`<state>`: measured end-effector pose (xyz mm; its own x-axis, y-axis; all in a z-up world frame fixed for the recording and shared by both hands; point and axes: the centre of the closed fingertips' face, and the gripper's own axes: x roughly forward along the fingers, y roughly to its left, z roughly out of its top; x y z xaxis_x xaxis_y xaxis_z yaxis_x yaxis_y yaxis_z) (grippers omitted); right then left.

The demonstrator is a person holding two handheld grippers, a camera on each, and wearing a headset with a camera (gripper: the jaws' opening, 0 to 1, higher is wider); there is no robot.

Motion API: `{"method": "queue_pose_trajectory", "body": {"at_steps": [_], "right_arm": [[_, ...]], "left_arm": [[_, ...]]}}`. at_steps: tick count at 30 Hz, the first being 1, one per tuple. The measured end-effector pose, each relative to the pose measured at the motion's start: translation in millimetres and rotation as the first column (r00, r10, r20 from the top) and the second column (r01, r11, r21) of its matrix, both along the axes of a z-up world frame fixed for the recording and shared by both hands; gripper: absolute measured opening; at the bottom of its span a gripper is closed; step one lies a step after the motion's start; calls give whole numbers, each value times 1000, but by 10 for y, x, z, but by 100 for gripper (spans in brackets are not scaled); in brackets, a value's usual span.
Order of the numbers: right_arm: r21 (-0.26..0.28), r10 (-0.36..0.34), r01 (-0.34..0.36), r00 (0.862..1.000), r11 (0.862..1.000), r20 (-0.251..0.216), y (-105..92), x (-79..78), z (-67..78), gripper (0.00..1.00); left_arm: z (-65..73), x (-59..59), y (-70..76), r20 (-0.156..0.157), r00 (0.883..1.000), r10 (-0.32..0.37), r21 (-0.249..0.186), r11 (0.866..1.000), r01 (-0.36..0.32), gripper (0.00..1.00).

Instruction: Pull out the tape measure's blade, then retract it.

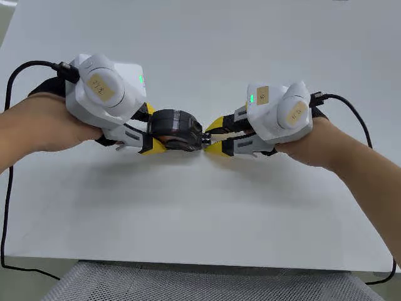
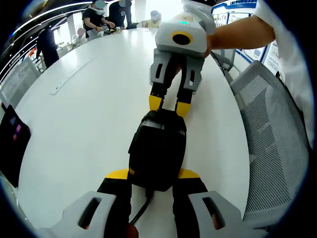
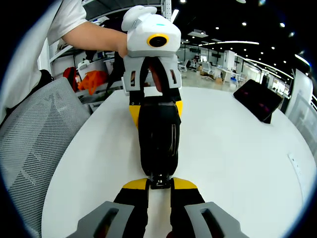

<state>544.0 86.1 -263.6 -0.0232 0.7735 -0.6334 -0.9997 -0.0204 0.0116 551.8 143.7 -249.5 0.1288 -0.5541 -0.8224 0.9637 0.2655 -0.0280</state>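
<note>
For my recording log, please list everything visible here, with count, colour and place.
tape measure: one, black, between the grippers
table: one, white, underneath
chair: one, grey mesh, near table edge
cables: two, black, from the grippers
dark panel: one, black, on the table
people: several, beyond the table's far end
left gripper: one, white and yellow, shut on the tape measure's case
right gripper: one, white and yellow, tips at the tape measure's front
hands: two, holding the grippers
</note>
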Motion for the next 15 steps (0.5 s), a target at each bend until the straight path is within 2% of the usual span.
{"method": "queue_pose_trajectory", "body": {"at_steps": [9, 15], "right_arm": [[19, -9, 9, 1000, 1000, 4, 9, 10, -9, 13], [54, -55, 55, 998, 997, 8, 8, 27, -12, 12]], "left_arm": [[5, -1, -9, 4, 1000, -2, 3, 1000, 2, 27], [8, 1, -17, 14, 1000, 6, 3, 1000, -6, 27]]}}
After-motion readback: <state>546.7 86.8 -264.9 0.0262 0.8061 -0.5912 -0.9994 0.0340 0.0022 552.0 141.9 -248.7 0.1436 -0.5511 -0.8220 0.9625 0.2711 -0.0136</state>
